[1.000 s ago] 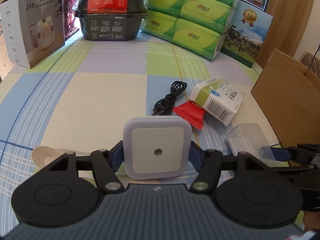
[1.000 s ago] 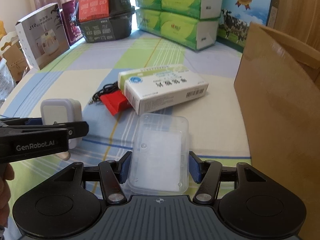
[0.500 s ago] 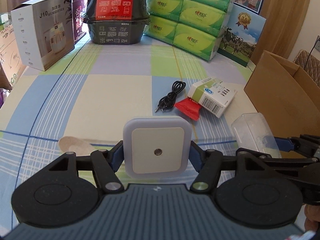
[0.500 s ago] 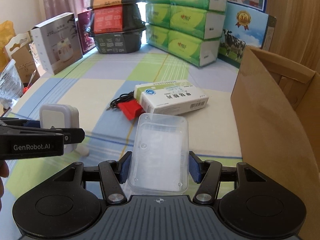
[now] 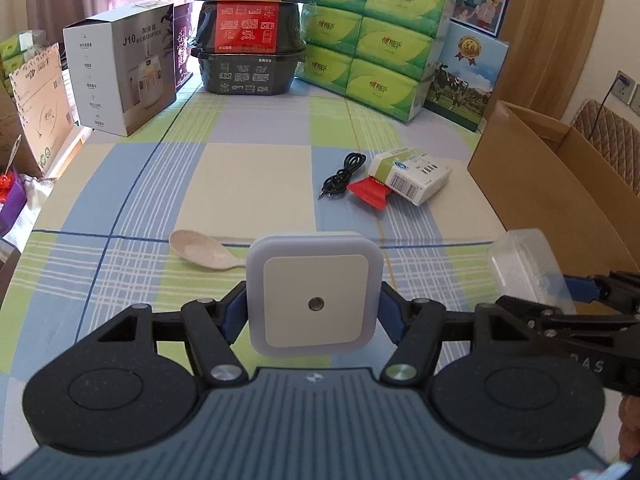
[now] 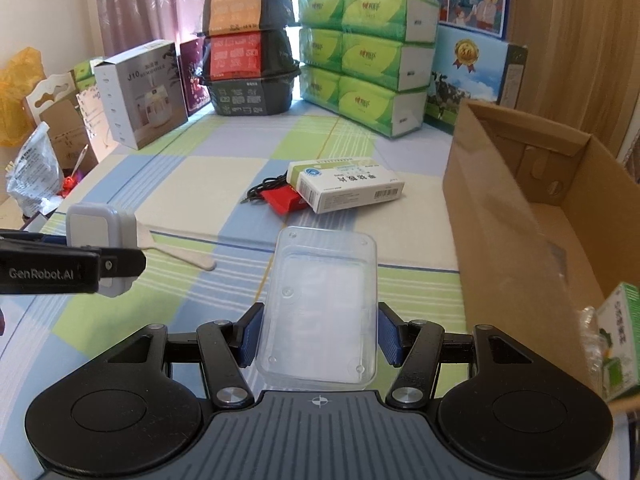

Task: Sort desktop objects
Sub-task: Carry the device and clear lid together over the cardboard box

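In the left wrist view, the left gripper (image 5: pixel 313 308) pinches a square white night light (image 5: pixel 313 294) between its blue pads, the face toward the camera. Just ahead of it and slightly left, a beige spoon (image 5: pixel 200 250) lies on the checked tablecloth (image 5: pixel 248 184). Farther ahead and right lie a black cable (image 5: pixel 343 174), a red packet (image 5: pixel 370 193) and a white medicine box (image 5: pixel 410 176), the box apparently resting on the packet's edge. To the right stands an open cardboard box (image 5: pixel 560 184).

In the right wrist view, the right gripper (image 6: pixel 318 336) clamps a clear plastic case (image 6: pixel 320 308) by its long sides. The cardboard box is immediately right; a green carton (image 6: pixel 618 340) sits inside.
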`<state>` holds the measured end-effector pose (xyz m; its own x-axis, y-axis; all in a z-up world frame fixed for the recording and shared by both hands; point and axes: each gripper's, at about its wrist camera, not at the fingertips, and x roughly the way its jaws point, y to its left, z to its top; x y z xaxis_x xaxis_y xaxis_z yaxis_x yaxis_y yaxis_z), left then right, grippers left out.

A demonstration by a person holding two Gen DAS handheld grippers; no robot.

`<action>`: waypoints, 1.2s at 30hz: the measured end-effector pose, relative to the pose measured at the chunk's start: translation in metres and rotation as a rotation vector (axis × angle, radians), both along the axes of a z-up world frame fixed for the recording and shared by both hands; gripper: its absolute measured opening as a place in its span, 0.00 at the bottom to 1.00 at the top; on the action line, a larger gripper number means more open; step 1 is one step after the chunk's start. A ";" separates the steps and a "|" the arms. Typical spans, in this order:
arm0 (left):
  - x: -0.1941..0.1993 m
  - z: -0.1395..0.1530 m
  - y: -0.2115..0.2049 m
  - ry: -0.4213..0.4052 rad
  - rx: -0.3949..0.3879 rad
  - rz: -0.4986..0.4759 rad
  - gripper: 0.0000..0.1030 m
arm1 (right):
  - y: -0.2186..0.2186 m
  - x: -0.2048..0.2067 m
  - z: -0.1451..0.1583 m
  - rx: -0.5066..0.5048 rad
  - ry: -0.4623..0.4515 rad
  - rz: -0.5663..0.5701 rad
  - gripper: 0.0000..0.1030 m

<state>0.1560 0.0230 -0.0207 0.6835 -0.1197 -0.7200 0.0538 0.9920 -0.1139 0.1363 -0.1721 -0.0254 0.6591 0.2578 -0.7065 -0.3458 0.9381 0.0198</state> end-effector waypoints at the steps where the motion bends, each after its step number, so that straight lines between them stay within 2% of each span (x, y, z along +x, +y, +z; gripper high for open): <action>1: -0.004 0.001 -0.001 -0.001 0.004 -0.004 0.60 | -0.002 -0.004 0.003 0.005 0.001 -0.003 0.53; 7: -0.025 0.016 -0.010 -0.020 0.036 -0.021 0.60 | -0.015 -0.023 0.024 0.015 -0.011 -0.012 0.53; 16: -0.055 0.044 -0.033 -0.036 0.012 -0.022 0.60 | -0.046 -0.054 0.068 0.032 -0.050 -0.027 0.53; 26: -0.081 0.081 -0.088 -0.074 0.001 -0.099 0.60 | -0.105 -0.077 0.101 0.045 -0.088 -0.095 0.53; 36: -0.081 0.098 -0.156 -0.084 -0.004 -0.211 0.60 | -0.179 -0.086 0.119 0.043 -0.123 -0.201 0.53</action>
